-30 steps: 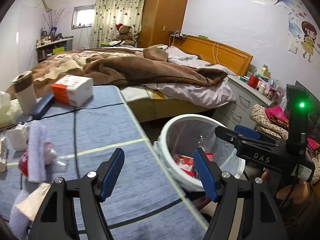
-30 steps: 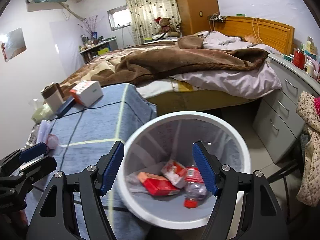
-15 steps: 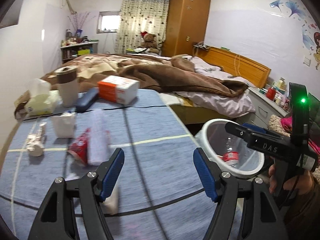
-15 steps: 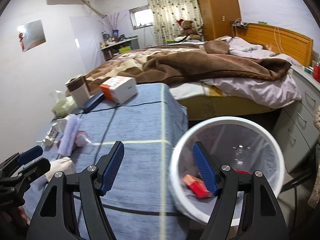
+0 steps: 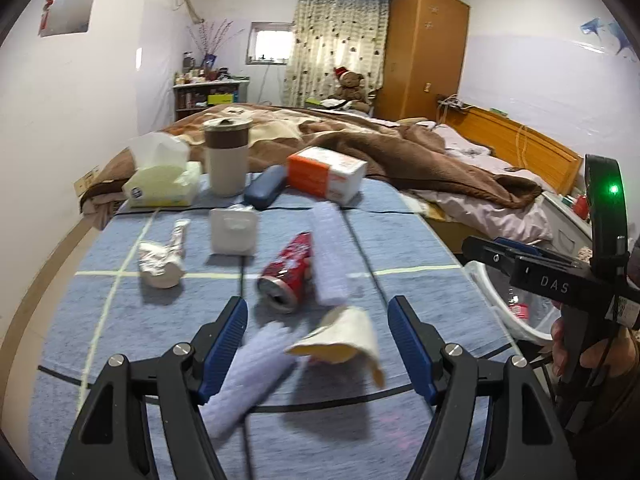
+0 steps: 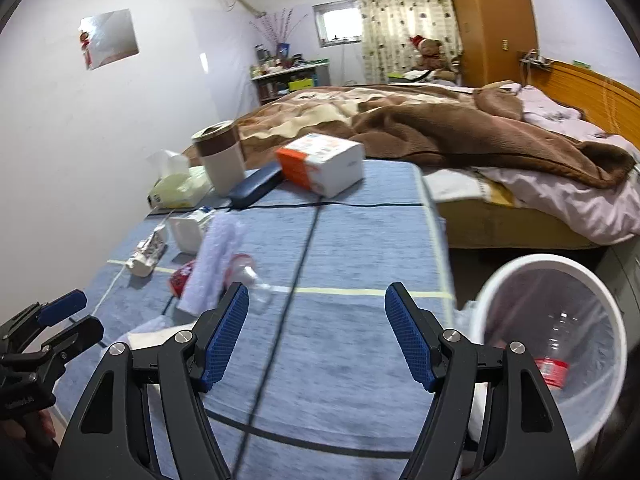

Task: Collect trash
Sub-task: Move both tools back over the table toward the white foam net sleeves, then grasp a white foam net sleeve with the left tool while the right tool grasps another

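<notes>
Your left gripper [image 5: 318,344] hangs open and empty over the worktop [image 5: 120,312]. The crushed red can [image 5: 289,274] lies just ahead of its jaws, long axis running away from you, open end toward you; the crumpled paper [image 5: 344,338] sits between the jaws. Your right gripper [image 6: 316,338], open and empty too, is farther off, with the bin [image 6: 552,344] at its right.
</notes>
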Demonstrator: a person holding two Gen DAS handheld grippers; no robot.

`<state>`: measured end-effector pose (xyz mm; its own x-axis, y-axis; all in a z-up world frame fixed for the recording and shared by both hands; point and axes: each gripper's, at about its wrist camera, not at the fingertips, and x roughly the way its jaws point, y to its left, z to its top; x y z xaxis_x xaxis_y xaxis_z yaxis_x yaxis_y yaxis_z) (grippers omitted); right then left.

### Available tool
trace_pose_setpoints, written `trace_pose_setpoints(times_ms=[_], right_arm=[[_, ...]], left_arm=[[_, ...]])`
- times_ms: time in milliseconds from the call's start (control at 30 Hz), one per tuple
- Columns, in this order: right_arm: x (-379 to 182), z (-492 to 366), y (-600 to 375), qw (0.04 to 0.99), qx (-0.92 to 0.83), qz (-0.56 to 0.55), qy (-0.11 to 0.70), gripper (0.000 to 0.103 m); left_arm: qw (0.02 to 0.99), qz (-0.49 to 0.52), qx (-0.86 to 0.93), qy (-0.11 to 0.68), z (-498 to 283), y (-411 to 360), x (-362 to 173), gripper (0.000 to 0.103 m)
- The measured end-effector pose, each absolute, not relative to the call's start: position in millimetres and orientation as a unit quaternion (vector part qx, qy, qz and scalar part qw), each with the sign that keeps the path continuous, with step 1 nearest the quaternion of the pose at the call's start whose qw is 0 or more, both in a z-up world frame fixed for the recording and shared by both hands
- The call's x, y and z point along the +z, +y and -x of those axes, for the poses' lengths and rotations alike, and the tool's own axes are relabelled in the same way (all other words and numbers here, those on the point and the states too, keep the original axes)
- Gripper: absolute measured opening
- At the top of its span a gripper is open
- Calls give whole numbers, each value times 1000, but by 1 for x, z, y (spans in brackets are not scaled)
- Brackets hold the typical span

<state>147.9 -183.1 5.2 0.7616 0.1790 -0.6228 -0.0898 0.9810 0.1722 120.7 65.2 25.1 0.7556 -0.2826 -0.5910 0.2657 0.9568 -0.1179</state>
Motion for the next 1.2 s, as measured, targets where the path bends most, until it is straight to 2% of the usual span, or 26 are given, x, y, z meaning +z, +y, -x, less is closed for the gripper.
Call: trace_pose_setpoints(times_ms=[333, 567, 1067, 1200], right_arm=[[-3, -174, -146, 925, 117, -71, 356, 72], [-9, -194, -121, 916, 138, -57, 373, 72], [-22, -213, -103, 905, 149, -57, 394, 72], [-23, -214, -97, 905, 151, -48, 394, 72]], left_arm=[[928, 11, -130, 350, -130, 103, 2, 77], [912, -37, -157, 378, -135, 94, -22, 79], [891, -69, -139, 427, -158, 97, -57, 78], [888, -64, -126, 438, -165, 101, -63, 66]])
